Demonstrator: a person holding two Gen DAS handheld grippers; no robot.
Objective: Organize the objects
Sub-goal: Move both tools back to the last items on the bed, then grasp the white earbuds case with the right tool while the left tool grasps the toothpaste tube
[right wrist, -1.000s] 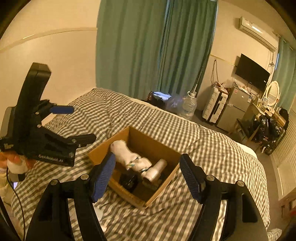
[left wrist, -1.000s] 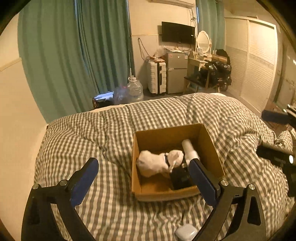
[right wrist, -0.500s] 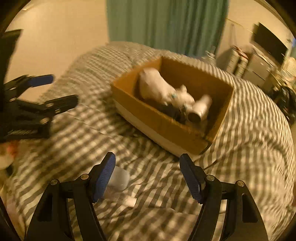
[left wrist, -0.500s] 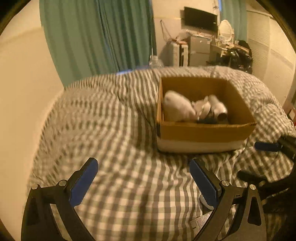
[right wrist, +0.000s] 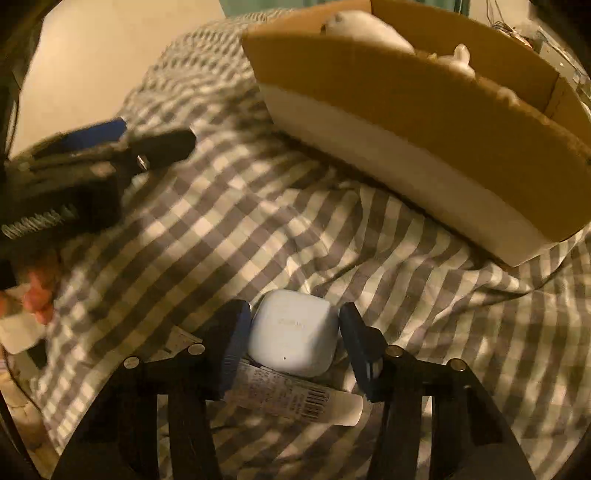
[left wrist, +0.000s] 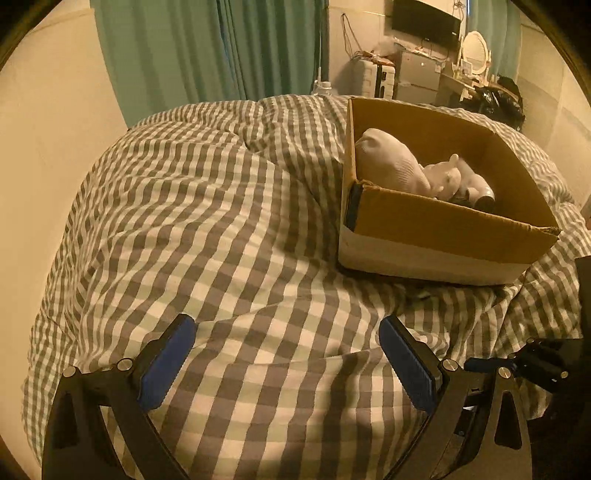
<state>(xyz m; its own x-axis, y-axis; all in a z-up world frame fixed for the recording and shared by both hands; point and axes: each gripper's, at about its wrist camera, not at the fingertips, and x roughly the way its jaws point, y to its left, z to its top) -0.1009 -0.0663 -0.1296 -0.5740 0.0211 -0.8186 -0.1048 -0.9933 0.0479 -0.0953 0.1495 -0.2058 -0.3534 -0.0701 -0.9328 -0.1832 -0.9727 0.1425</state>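
Observation:
A cardboard box (left wrist: 447, 225) sits on the checked bedcover (left wrist: 221, 229) and holds a white plush toy (left wrist: 391, 166) and a pale cylinder (left wrist: 480, 188). The box also shows in the right wrist view (right wrist: 424, 110). My right gripper (right wrist: 291, 332) is low on the bed, its blue pads on either side of a small white earbud case (right wrist: 293, 332); the left pad touches the case and a narrow gap shows at the right pad. A white tube (right wrist: 295, 398) lies under the case. My left gripper (left wrist: 284, 362) is open and empty above the bedcover, left of the box.
The left gripper and the hand holding it show at the left of the right wrist view (right wrist: 85, 166). Green curtains (left wrist: 221, 51), a TV (left wrist: 424, 18) and furniture stand beyond the bed. A pale wall (left wrist: 48, 147) lies to the left.
Both grippers have dropped low to the bedcover. The right gripper has moved down over the white case and narrowed its fingers around it. The left gripper stayed open.

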